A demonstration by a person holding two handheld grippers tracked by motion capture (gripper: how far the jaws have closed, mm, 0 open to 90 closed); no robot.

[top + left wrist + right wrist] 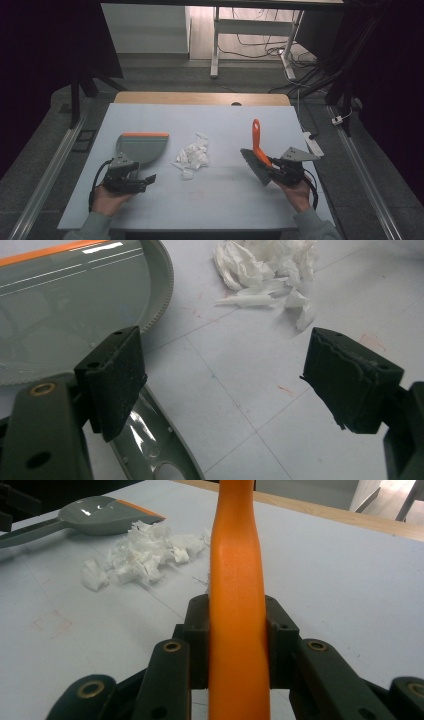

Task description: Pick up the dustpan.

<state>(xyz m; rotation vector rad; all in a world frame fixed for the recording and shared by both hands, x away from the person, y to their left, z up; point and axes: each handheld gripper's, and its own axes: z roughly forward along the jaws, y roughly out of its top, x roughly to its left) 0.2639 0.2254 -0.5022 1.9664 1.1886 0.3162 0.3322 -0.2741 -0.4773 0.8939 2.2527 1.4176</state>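
A grey dustpan (142, 145) with an orange front lip lies left of centre on the pale table (225, 200), its handle pointing toward me. My left gripper (142, 171) hovers at that handle, open. In the left gripper view the handle (150, 440) runs under the left-hand jaw and the pads (117, 380) press on nothing. A heap of white paper scraps (192, 156) lies mid-table, also ahead of the left gripper (225, 385). My right gripper (272, 170) is shut on the orange handle (237, 580) of a brush (257, 137), whose grey bristles (252, 167) point left and down.
The table's wooden far edge (200, 98) borders a floor with desk legs (215, 50) and tangled cables (310, 65). A white power strip (313, 142) lies off the table's right edge. Bare surface stretches between both hands at the near edge.
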